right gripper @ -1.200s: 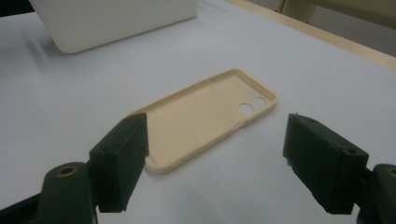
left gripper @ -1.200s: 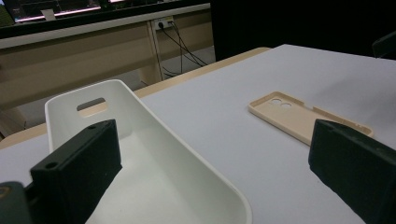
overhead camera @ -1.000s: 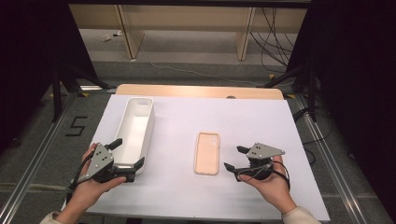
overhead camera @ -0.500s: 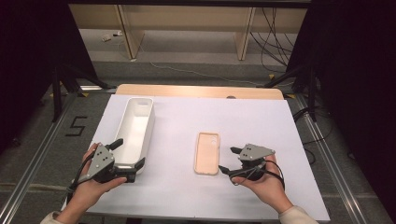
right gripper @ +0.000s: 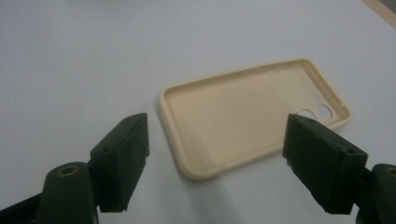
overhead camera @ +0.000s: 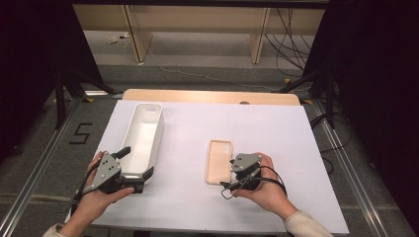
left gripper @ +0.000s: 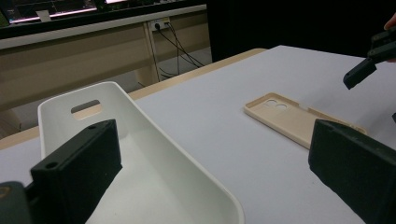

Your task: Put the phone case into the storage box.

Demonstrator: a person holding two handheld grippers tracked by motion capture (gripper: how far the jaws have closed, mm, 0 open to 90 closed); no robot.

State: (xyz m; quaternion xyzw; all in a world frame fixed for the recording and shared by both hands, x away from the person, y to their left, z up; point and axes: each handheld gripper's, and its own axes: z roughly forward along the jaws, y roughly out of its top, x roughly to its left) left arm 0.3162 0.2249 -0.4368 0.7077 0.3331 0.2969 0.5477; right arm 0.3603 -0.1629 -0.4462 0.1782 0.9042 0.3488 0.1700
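Right gripper [right gripper: 215, 168] fingers [right gripper: 122, 161] wide apart — astride the phone case [right gripper: 247, 114], untouched

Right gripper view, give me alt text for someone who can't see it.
A beige phone case lies open side up on a white table, its camera holes at the far right end. The right gripper hovers at its near end, its two black jaws spread wide and touching nothing.

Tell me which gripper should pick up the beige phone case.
Right. The right gripper sits open right beside the phone case, jaws facing its near end. The left gripper straddles the white tray's near end, farther off.
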